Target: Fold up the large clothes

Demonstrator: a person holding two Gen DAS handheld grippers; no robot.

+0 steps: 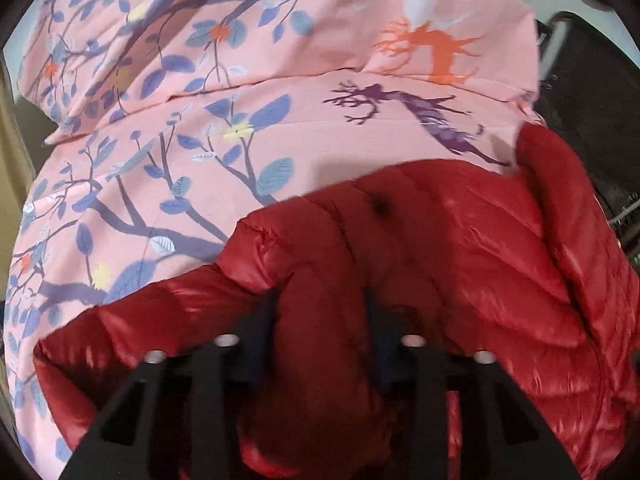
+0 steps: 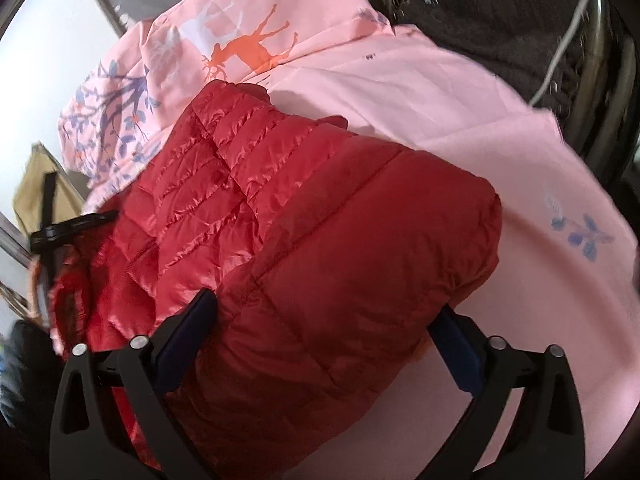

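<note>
The jaws of the left gripper (image 1: 320, 312) are narrowed on a pinched fold of the red down jacket (image 1: 440, 260), while those of the right gripper (image 2: 320, 320) are kept wide around a thick folded end of the same jacket, with both pads against its sides. The jacket is laid on the pink printed sheet (image 2: 460, 120), near its patterned end. Both ends appear to be taken so that the bulky bundle can be folded without slipping open.

Jacket (image 2: 304, 216) lies on the sheet (image 2: 460, 128), bunched toward the near edge; dark blanket (image 2: 500, 20) sits behind the sheet, far right.
</note>
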